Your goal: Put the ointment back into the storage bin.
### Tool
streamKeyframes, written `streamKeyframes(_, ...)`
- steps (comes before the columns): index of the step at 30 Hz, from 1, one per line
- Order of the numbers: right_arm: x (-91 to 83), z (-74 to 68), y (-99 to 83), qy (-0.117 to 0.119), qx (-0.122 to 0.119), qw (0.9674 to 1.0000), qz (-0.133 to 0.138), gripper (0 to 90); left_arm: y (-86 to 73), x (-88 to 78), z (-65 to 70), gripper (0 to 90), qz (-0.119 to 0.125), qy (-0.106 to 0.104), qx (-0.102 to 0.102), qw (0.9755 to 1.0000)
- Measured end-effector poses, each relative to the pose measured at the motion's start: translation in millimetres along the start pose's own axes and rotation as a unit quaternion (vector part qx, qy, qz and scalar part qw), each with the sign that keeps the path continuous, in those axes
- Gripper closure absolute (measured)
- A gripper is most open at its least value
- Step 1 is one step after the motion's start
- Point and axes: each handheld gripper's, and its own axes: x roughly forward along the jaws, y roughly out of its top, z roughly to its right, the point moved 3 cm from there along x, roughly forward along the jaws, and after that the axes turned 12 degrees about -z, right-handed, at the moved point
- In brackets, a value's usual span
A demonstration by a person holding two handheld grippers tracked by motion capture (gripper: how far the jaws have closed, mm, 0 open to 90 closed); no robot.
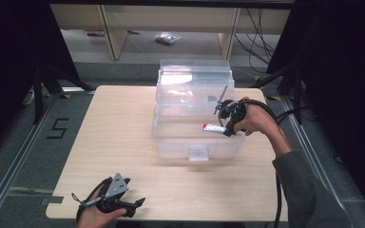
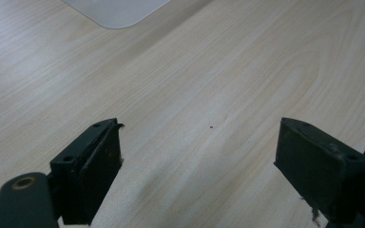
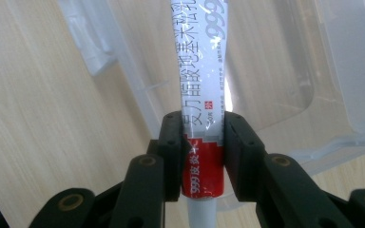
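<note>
- The ointment tube (image 3: pixel 202 95) was pinched at its red end between the right gripper (image 3: pixel 202 156) jaws, which were closed tight on it, white printed body sticking out ahead.
- In the high view the tube (image 1: pixel 213 127) hung level over the right side of the clear plastic bin (image 1: pixel 197 142), inside or just above the rim. Couldn't tell if it touched the bottom.
- My read: pickup was done, carry to the bin pretty much done, and what was left was lowering it in and letting go. The bin's lid (image 1: pixel 195 80) stood open at the back, so closing it might have been left too.
- The left gripper (image 1: pixel 123 202) sat at the near left corner of the tabletop (image 1: pixel 123 142), well apart from the bin, jaws spread wide with nothing in them.
- The right gripper view gave the print on the tube and exactly where the pads bit, which was just a red-and-white sliver from above.
- The left gripper view (image 2: pixel 199 161) had bare wood grain between its jaws, confirming it was idle, plus a pale corner at the top that I couldn't identify.
</note>
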Motion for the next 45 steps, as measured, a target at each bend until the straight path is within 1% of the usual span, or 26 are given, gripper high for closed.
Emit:
streamKeyframes(2, 1.7, 2.0, 0.4, 0.000, -0.002, 1.0000, -0.003, 71.0, 0.0, -0.1, 0.5, 15.1, 0.001, -0.002, -0.001, 1.0000)
streamKeyframes(3, 6.4, 3.8, 1.8, 0.005, 0.002, 1.0000, -0.007, 71.0, -0.2, -0.2, 0.0, 15.1, -0.002, -0.001, 0.002, 1.0000)
streamKeyframes(6, 10.0, 5.2, 2.8, 0.009, 0.001, 0.9999, -0.014, 71.0, -0.1, -0.4, -0.2, 15.1, -0.002, 0.000, 0.003, 1.0000)
streamKeyframes(8, 13.2, 7.1, 3.1, 0.009, 0.003, 0.9999, -0.015, 71.0, -0.2, -0.2, -0.1, 15.1, -0.002, -0.001, 0.002, 1.0000)
streamKeyframes(10, 16.6, 8.2, 4.2, 0.012, -0.002, 0.9998, -0.017, 71.0, 0.0, -0.3, -0.2, 15.1, -0.001, 0.000, 0.002, 1.0000)
streamKeyframes(11, 18.3, 9.2, 4.5, 0.011, -0.009, 0.9997, -0.017, 71.0, 0.1, -0.2, 0.3, 15.1, 0.001, -0.001, 0.000, 1.0000)
streamKeyframes(14, 22.5, 10.8, 4.4, 0.014, -0.007, 0.9997, -0.020, 71.0, -0.2, -0.3, 0.2, 15.1, 0.000, -0.001, 0.000, 1.0000)
streamKeyframes(15, 24.0, 9.9, 4.9, 0.019, -0.001, 0.9996, -0.024, 71.0, -0.1, -0.4, 0.0, 15.1, 0.000, -0.001, 0.001, 1.0000)
streamKeyframes(18, 24.4, 10.3, 5.2, 0.021, -0.003, 0.9996, -0.021, 71.0, -0.3, -0.2, 0.6, 15.1, 0.001, -0.004, -0.002, 1.0000)
streamKeyframes(20, 25.1, 11.1, 5.6, 0.021, -0.012, 0.9995, -0.020, 71.0, -0.1, -0.4, -0.1, 15.1, 0.000, 0.000, 0.001, 1.0000)
streamKeyframes(21, 26.8, 9.9, 4.7, 0.030, -0.003, 0.9994, -0.019, 71.0, -0.2, -0.5, -0.1, 15.1, 0.000, -0.001, 0.002, 1.0000)
streamKeyframes(22, 26.8, 9.9, 4.7, 0.030, -0.003, 0.9994, -0.019, 71.0, -0.2, -0.5, -0.1, 15.1, 0.000, -0.001, 0.002, 1.0000)
streamKeyframes(23, 29.2, 11.9, 4.2, 0.022, -0.013, 0.9995, -0.020, 70.9, -0.1, -0.4, -0.1, 15.1, 0.001, -0.001, 0.000, 1.0000)
streamKeyframes(24, 30.9, 12.0, 4.0, 0.020, -0.014, 0.9995, -0.020, 71.0, 0.0, -0.4, 0.0, 15.1, 0.002, 0.000, 0.000, 1.0000)
streamKeyframes(25, 32.5, 12.0, 3.3, 0.026, -0.018, 0.9993, -0.021, 71.0, 0.0, -0.4, 0.0, 15.1, 0.001, -0.001, 0.000, 1.0000)
streamKeyframes(28, 34.6, 13.1, 1.4, 0.025, -0.016, 0.9993, -0.021, 71.0, -0.3, -0.4, 0.1, 15.1, -0.001, 0.000, 0.000, 1.0000)
streamKeyframes(29, 36.4, 12.6, 0.4, 0.030, -0.010, 0.9992, -0.026, 70.9, 0.5, 0.7, 1.7, 15.1, 0.008, -0.006, -0.008, 0.9999)
streamKeyframes(32, 37.8, 12.8, -0.2, 0.030, -0.009, 0.9992, -0.025, 70.9, 0.2, 0.4, 1.6, 15.1, 0.005, -0.005, -0.009, 0.9999)
streamKeyframes(33, 38.7, 13.8, -0.3, 0.033, -0.015, 0.9991, -0.021, 71.0, 0.2, 0.9, 1.5, 15.1, 0.008, -0.006, -0.010, 0.9999)
streamKeyframes(36, 38.9, 12.9, -0.9, 0.028, -0.010, 0.9993, -0.023, 70.9, 0.4, 0.6, 1.6, 15.1, 0.007, -0.006, -0.008, 0.9999)
streamKeyframes(37, 39.5, 14.3, -0.6, 0.031, -0.017, 0.9992, -0.020, 70.9, 0.2, 0.6, 1.6, 15.1, 0.006, -0.006, -0.008, 0.9999)
streamKeyframes(40, 40.0, 12.9, -0.7, 0.032, -0.010, 0.9992, -0.020, 70.9, 0.4, 0.6, 1.6, 15.1, 0.007, -0.006, -0.009, 0.9999)
streamKeyframes(41, 40.6, 13.9, 0.3, 0.031, -0.022, 0.9990, -0.024, 70.9, 0.4, 0.7, 1.5, 15.1, 0.007, -0.006, -0.008, 0.9999)
streamKeyframes(43, 41.9, 14.2, 1.0, 0.032, -0.026, 0.9990, -0.019, 70.9, 0.1, 0.8, 1.4, 15.1, 0.007, -0.006, -0.009, 0.9999)
streamKeyframes(44, 40.9, 11.1, 1.0, 0.036, -0.004, 0.9989, -0.029, 70.9, 0.2, 0.7, 1.4, 15.1, 0.007, -0.005, -0.008, 0.9999)
streamKeyframes(45, 44.4, 14.0, 2.3, 0.032, -0.030, 0.9987, -0.026, 70.8, 0.0, -0.4, 0.1, 15.1, 0.000, 0.000, -0.001, 1.0000)
